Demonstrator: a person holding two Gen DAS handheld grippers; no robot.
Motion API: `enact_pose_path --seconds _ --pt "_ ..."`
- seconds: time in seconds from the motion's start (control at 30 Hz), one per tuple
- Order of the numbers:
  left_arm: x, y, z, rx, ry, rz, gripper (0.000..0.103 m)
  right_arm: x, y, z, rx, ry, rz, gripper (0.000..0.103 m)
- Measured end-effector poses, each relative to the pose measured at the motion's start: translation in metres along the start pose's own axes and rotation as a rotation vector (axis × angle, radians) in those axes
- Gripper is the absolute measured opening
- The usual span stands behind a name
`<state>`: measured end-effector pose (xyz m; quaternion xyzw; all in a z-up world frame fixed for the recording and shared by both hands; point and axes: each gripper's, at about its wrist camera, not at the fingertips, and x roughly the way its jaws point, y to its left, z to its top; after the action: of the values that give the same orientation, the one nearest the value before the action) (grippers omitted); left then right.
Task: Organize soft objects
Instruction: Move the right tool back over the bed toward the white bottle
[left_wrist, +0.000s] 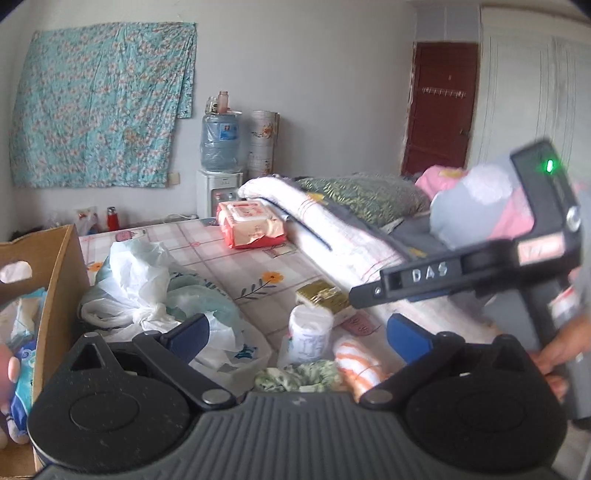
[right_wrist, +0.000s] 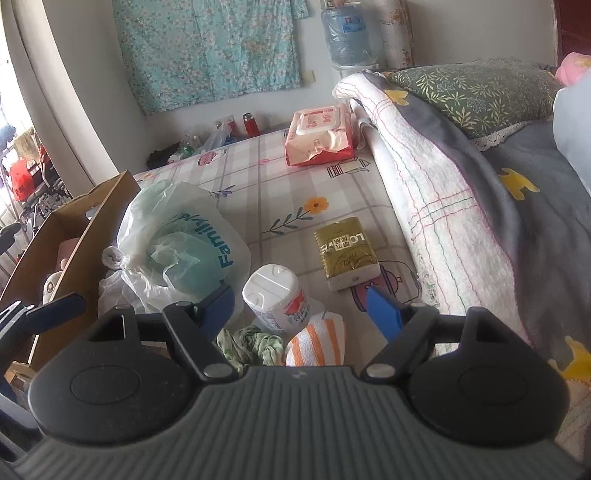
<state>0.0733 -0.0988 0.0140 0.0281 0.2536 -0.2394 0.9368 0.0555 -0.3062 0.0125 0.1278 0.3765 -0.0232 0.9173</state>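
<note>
1. Two grippers, both wide open & empty. The left gripper (left_wrist: 295, 332) and right gripper (right_wrist: 299, 306) each have nothing between the blue pads.
2. Soft stuff sits right ahead on the bed sheet (right_wrist: 280, 177): orange-striped cloth (right_wrist: 317, 343) touching the green scrunchie (right_wrist: 251, 343), white canister (right_wrist: 275, 299) just behind them, gold tissue pack (right_wrist: 345, 251) further back, plastic bags (right_wrist: 177, 243) to the left.
3. Cardboard box (left_wrist: 55, 277) stands at the bed edge, left of the bags, w/ plush toys already in it; prob the drop spot.
4. Step in hand, my guess: pick the striped cloth. Come down over its middle, pinch a thick fold, keep clear of the canister so it doesn't tip.
5. Pose: right gripper tilts steeply down over the pile; left one points shallower, across the bed. Person's hand (left_wrist: 561, 350) holds the right gripper's handle, seen in left view.
</note>
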Motion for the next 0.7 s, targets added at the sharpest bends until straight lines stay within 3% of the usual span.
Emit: enact_pose_path --seconds 0.1,0.23,0.57,0.7 --pt "0.017 -0.004 -0.006 0.038 0.021 0.046 0.1 0.009 0.004 0.006 -0.014 0.022 0.017 0.079" --pt "0.037 -0.005 -0.009 0.059 0.052 0.044 0.088 0.028 0.009 0.01 -0.043 0.057 0.049 0.078" --pt "0.077 0.005 -0.027 -0.008 0.196 0.021 0.038 0.087 0.011 0.013 -0.083 0.151 0.075 0.075" --pt "0.084 0.009 -0.035 -0.033 0.235 0.026 0.031 0.099 0.011 0.009 -0.103 0.174 0.1 0.066"
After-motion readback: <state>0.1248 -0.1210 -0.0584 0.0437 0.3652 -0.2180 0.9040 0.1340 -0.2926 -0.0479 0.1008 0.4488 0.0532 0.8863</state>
